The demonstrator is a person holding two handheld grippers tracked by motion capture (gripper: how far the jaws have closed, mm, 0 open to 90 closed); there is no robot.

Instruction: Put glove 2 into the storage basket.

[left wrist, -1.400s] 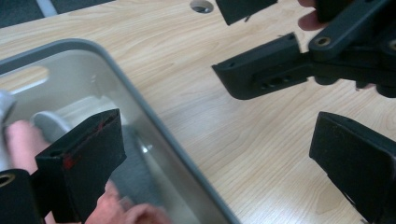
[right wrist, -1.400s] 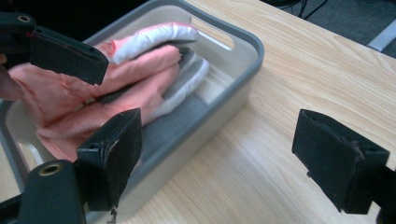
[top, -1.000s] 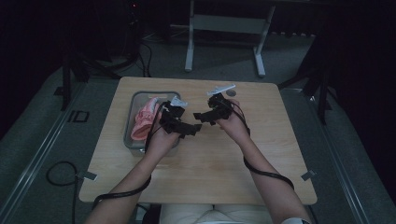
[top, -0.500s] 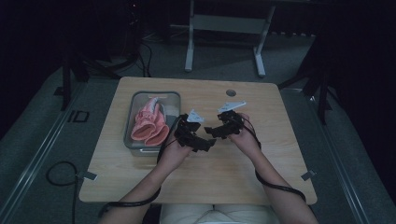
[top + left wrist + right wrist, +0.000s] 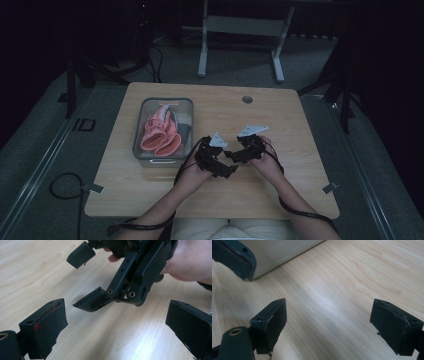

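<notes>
Both grippers hover close together over the wooden table (image 5: 280,115), near its front middle. My left gripper (image 5: 223,167) points right, open with nothing between its jaws; the same shows in the left gripper view (image 5: 116,332). My right gripper (image 5: 235,154) points left toward it, also open and holding nothing (image 5: 332,325). In the left gripper view the right gripper (image 5: 135,277) and the hand holding it (image 5: 190,262) hang just ahead, jaws apart. A pink bundle, cloth or gloves (image 5: 160,132), lies in a metal tray (image 5: 187,102).
The tray stands on the left half of the table; its grey wall (image 5: 279,250) appears beyond the right gripper, with one black jaw of the other gripper in front of it. A round hole (image 5: 247,99) is near the table's far edge. Cables trail off the front edge.
Both hands have drawn back from the far half of the table toward the person. The left gripper has left the tray's edge. Both now sit lower and closer together.
</notes>
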